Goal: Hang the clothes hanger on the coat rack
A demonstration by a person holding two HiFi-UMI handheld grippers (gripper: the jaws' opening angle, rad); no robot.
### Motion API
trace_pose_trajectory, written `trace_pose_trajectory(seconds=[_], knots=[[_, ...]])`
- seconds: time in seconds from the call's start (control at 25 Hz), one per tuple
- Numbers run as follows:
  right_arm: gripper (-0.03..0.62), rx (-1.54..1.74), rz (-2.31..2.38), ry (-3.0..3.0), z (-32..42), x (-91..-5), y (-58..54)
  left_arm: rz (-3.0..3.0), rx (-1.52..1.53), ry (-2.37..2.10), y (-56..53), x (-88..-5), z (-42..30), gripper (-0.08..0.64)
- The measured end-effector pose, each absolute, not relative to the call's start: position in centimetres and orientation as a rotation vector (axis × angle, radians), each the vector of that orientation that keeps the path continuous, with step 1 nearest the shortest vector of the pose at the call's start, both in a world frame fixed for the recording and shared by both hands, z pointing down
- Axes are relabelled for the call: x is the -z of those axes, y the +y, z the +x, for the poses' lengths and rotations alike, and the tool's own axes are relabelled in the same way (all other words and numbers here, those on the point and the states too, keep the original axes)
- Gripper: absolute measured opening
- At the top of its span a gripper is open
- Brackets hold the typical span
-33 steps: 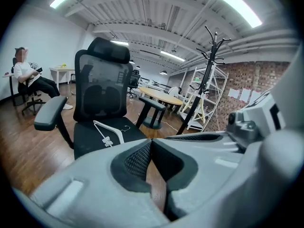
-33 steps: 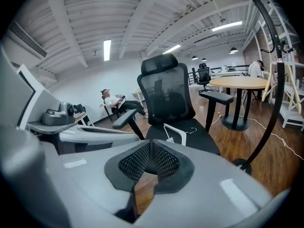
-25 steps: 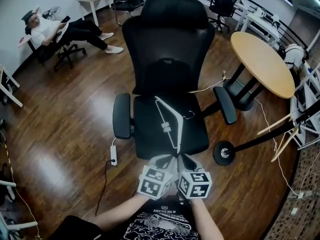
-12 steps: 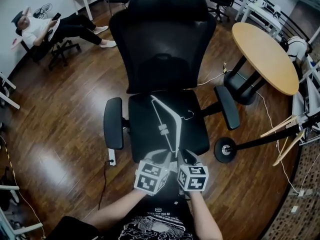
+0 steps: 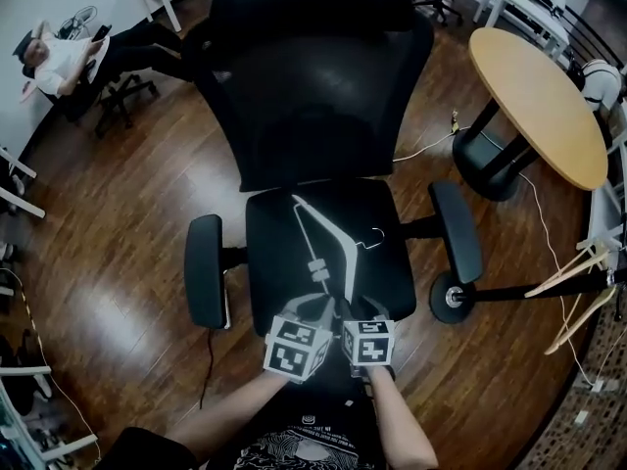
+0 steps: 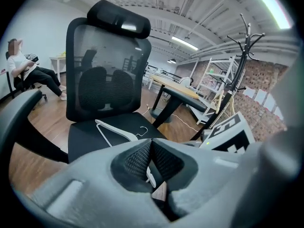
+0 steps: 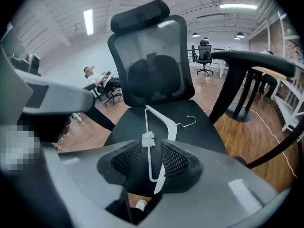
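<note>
Hanger (image 5: 338, 248) on chair seat (image 5: 279, 262), wooden floor (image 5: 108, 223)

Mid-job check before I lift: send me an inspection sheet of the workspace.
Surface: black office chair on a wood floor; its seat is the work surface.
Job's things: white hanger lies flat on the seat, hook toward the right armrest; coat rack stands upright to the chair's right.
Clutter: nothing seen on the seat besides the hanger.
Grippers: right gripper has its jaws apart, astride the hanger's bar; left gripper has its jaw tips together, no grip evident.
Cables: white cable runs over the floor toward the round table.
Surroundings: seated person far left.
</note>
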State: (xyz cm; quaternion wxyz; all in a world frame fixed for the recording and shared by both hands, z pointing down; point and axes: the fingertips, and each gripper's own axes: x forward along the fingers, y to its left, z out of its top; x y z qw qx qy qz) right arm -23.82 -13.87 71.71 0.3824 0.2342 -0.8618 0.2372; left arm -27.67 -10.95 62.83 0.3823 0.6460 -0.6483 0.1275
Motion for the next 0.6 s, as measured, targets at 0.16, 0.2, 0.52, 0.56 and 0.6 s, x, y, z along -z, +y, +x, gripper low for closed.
trace_pose_trajectory(seconds=[0.16,0.2,0.52,0.56,0.6], knots=[[0.144,-0.641,0.606,-2.142,-23.9,-74.6,-15.1,1.633,-0.338,-1.634,-12.9,-63.8,-28.1,0.005],[0.144,-0.66,0.61,-2.13,-24.0,-75.3,-15.4,1.624,-0.334,-1.633,-13.2,-64.0,-28.3,0.005],[0.146,-0.695,0.639,-2.051,-24.9,-80.7,-17.0,1.589,-0.355,-1.619,-14.4,-65.9,-29.6,0.005],[0.147,-0.697,0.635,-2.038,-25.1,-81.4,-17.0,1.581,-0.357,-1.619,-14.3,-66.2,-29.9,0.003],[0.152,-0.707,0.628,-2.026,-25.2,-82.1,-16.8,1.571,-0.358,-1.62,-14.2,-66.5,-30.2,0.005]])
